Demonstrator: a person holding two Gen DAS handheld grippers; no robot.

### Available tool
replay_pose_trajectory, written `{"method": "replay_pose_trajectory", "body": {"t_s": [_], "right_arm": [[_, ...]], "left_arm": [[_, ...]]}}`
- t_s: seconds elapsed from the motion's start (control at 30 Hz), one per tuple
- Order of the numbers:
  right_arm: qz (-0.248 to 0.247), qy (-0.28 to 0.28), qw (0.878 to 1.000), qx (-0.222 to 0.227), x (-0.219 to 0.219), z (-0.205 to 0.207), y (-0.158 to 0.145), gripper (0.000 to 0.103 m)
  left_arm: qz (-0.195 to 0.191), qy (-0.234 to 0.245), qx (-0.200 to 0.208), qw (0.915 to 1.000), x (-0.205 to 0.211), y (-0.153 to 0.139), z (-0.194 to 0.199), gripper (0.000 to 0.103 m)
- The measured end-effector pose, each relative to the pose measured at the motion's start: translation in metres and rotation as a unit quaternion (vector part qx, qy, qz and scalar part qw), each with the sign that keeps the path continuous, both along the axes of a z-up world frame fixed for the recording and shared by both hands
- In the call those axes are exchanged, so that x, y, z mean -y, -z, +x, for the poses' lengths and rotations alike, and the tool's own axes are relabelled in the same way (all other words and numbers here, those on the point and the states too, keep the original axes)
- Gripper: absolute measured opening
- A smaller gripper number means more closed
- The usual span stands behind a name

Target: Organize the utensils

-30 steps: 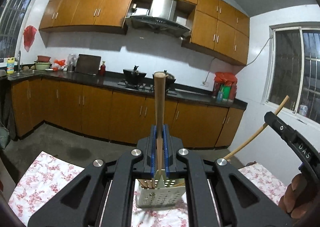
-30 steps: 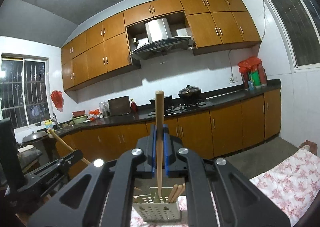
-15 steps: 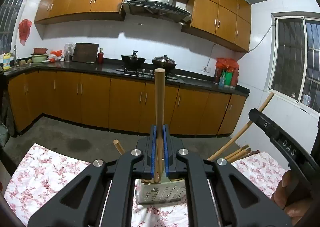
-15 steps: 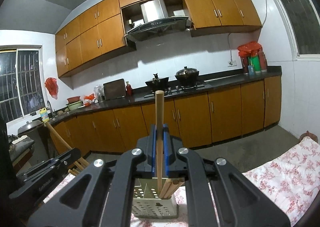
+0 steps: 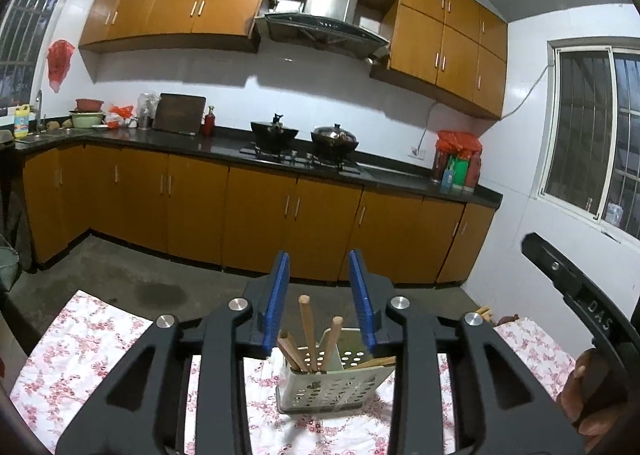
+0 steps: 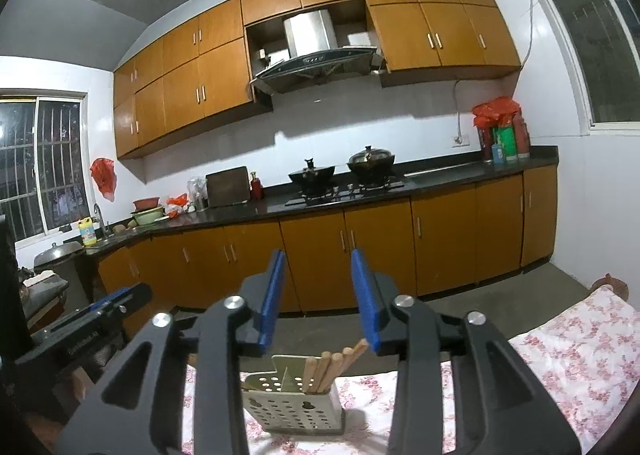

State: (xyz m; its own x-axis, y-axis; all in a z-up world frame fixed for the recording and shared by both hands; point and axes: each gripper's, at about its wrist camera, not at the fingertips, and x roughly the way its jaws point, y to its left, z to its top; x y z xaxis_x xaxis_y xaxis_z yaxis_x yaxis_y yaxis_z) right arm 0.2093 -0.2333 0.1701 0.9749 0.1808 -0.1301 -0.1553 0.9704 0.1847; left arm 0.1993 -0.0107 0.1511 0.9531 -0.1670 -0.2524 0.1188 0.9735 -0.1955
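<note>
Both the left gripper (image 5: pixel 319 297) and right gripper (image 6: pixel 319 297) are opening, nothing between their pads. Wooden chopsticks (image 5: pixel 309 331) stand in the perforated holder (image 5: pixel 332 385) below, on the floral-clothed bench (image 5: pixel 80 339).

A pale perforated plastic utensil holder (image 5: pixel 332 391) stands upright on the pink floral tablecloth (image 5: pixel 80 343) — several round wooden sticks (image 6: pixel 324 369) lean inside it, their tips fanned above the rim.

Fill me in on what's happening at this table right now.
A person is sorting wooden sticks into a perforated utensil holder standing on the floral tablecloth, with a hand-held tool in each hand. The left tool and the right tool both hover over the holder; their jaws are opening with nothing between them. The sticks stand leaning inside the holder.
</note>
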Motion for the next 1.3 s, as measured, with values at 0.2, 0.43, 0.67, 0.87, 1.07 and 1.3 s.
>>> {"method": "replay_pose_trajectory", "body": {"t_s": [0.2, 0.43, 0.67, 0.87, 1.07, 1.3], "right_arm": [[-0.005, 0.015, 1.0, 0.006, 0.012, -0.03, -0.001, 0.061], [-0.037, 0.04, 0.998, -0.011, 0.015, -0.061, 0.02, 0.094], [-0.064, 0.076, 0.994, -0.049, 0.012, -0.079, 0.052, 0.099], [-0.083, 0.102, 0.989, -0.074, 0.011, -0.092, 0.072, 0.099], [-0.088, 0.099, 0.987, -0.094, 0.009, -0.106, 0.084, 0.099], [-0.082, 0.081, 0.986, -0.123, 0.004, -0.123, 0.102, 0.099]], "left_arm": [[0.014, -0.02, 0.013, 0.9996, -0.011, -0.006, -0.024, 0.05], [0.063, -0.054, 0.019, 0.9964, -0.019, 0.006, -0.059, 0.078], [0.086, -0.075, 0.01, 0.9934, -0.024, 0.023, -0.085, 0.101], [0.101, -0.086, -0.009, 0.9911, -0.024, 0.045, -0.102, 0.101], [0.09, -0.083, -0.033, 0.9919, -0.026, 0.063, -0.114, 0.101], [0.081, -0.079, -0.041, 0.9927, -0.028, 0.079, -0.135, 0.101]]}}
